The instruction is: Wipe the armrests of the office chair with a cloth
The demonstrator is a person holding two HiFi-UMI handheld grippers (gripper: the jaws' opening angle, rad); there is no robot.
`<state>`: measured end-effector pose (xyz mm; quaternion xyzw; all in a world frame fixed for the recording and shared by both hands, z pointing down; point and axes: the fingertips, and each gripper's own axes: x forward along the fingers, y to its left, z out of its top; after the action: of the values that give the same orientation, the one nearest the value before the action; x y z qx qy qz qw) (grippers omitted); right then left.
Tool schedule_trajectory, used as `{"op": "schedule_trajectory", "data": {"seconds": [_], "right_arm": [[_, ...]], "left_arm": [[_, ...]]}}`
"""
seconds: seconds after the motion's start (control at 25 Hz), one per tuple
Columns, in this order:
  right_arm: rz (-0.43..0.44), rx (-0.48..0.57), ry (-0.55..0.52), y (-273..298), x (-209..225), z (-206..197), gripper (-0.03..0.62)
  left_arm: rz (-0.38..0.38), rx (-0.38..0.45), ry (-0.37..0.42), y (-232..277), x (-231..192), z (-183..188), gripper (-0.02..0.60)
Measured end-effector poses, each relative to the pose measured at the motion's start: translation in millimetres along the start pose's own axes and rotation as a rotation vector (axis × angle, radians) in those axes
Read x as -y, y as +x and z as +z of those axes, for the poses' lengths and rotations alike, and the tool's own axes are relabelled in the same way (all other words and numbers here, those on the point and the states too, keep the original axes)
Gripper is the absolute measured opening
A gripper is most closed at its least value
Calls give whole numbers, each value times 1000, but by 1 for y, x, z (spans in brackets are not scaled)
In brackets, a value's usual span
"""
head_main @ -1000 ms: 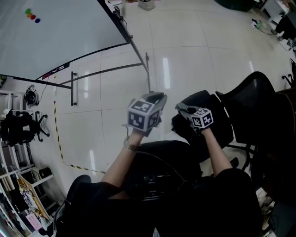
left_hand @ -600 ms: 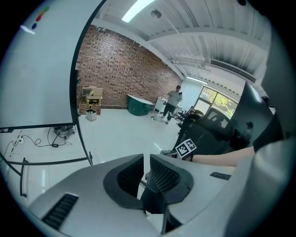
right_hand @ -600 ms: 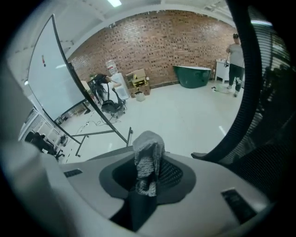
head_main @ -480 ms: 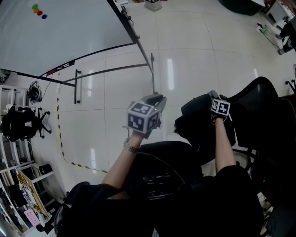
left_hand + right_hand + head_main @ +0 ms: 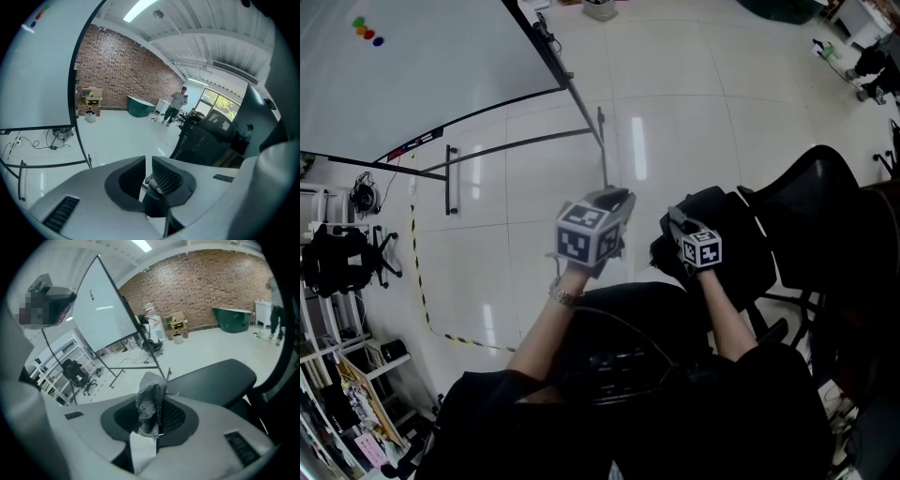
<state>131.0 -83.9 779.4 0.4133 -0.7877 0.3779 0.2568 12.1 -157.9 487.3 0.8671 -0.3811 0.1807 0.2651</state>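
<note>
My right gripper (image 5: 673, 221) is shut on a grey knitted cloth (image 5: 150, 401), which stands up between its pads. It hovers at the near left edge of the black office chair (image 5: 811, 192). In the right gripper view a black padded armrest (image 5: 220, 378) lies just beyond the cloth, apart from it. My left gripper (image 5: 616, 200) is held above the bare floor, left of the chair, its jaws shut with nothing between them (image 5: 148, 161). In the left gripper view the chair (image 5: 206, 140) shows to the right.
A whiteboard (image 5: 412, 66) on a black frame stands at the back left, one leg (image 5: 602, 145) reaching toward my grippers. Shelves (image 5: 333, 347) and a black chair (image 5: 337, 258) line the left wall beside yellow-black floor tape (image 5: 417, 272). A person (image 5: 177, 102) stands far off.
My right gripper swung out to the right over the chair half a second ago, then came back left and nearer with the cloth. The left gripper has stayed in place.
</note>
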Motion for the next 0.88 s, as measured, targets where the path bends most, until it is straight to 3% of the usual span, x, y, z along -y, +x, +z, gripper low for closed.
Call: {"op": "schedule_trajectory", "data": {"seconds": [0.2,0.28,0.36,0.44,0.56,0.68,0.8,0.88], "right_arm": [[158,-100,-198,1,-61,-29,101],[219,-106,-294,-7,-65,-31,101],[222,-55,-323,-19,-49,-17,101],[149,20,-252,-35,-10,11,101],[-92,102,-65,-58,86,52,101],[-318,33,65,-68,169,53,101],[-416,-79,21,-60,193,36,101],[-453,-55,48,-58,190,28,82]], "left_arm": [[-27,-15,17,8,8,-2,41],[-34,-19,22,11,10,-4,41],[-37,-19,27,13,12,-4,41],[-37,-17,27,11,12,-3,41],[-36,-24,19,8,11,-3,41],[-33,-34,22,5,9,-7,41],[-27,-41,19,4,8,-11,41],[-28,-38,14,4,9,-11,41]]}}
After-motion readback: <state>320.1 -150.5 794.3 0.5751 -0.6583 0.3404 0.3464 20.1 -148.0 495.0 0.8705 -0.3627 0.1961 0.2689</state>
